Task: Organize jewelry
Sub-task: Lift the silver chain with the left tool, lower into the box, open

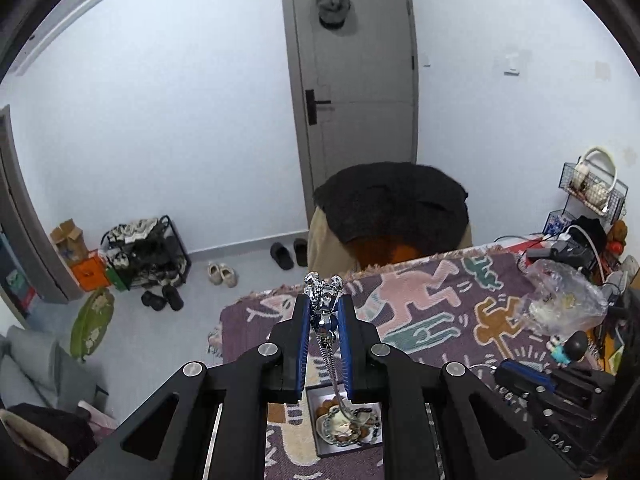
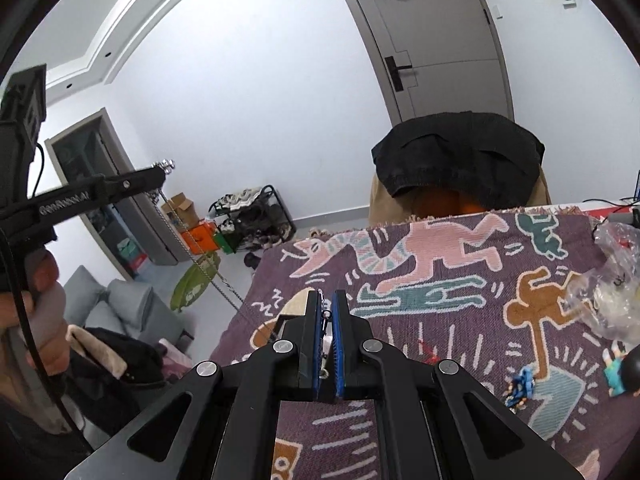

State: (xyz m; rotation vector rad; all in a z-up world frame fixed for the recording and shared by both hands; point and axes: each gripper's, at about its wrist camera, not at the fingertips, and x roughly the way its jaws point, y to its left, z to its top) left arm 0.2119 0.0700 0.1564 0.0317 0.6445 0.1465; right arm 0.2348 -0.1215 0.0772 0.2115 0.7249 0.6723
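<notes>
The left tongs (image 1: 323, 308) are clamped on a shiny silver bear-shaped pendant (image 1: 324, 294), lifted above the worktop (image 1: 440, 300) with its patterned purple cloth. The chain (image 1: 332, 364) hangs from the pendant down toward a small open box (image 1: 326, 450) holding beads and other jewelry. In the right wrist view the chain runs slantwise across to the right tongs (image 2: 327, 312), which are closed on its other end, a small ring or clasp showing between the pads. The step in hand looks like drawing the necklace out of the box and stretching it between both hands. Next it probably needs laying out straight on the cloth, lowered evenly so it does not tangle
</notes>
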